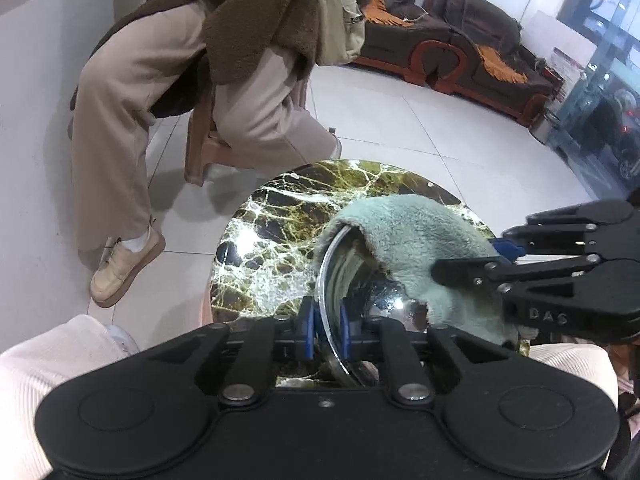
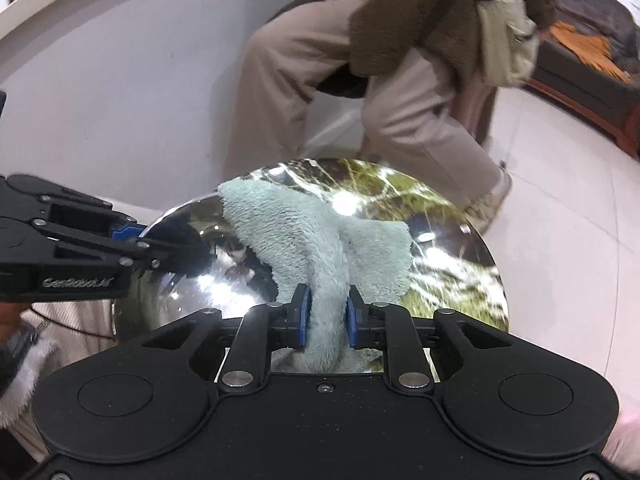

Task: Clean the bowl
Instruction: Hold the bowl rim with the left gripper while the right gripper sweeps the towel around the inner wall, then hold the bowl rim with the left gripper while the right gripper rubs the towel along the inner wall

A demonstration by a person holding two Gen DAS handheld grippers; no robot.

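A: Where does the bowl (image 1: pixel 352 276) sit from each tool?

B: In the left wrist view its rim runs edge-on, bottom centre, pinched between the left gripper (image 1: pixel 326 330) pads. It stands tilted on the marble table (image 1: pixel 276 216).

A: And the cloth (image 2: pixel 316 248)?

B: The right gripper (image 2: pixel 326 322) is clamped on a fold of it, bottom centre of the right wrist view; the rest drapes up over the far rim. Both tools point steeply down, the right one reaching into the hollow.

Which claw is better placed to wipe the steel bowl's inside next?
Right. The right claw is already clamped on the green cloth draped into the steel bowl, while the left claw pinches the bowl's rim, steadying it.
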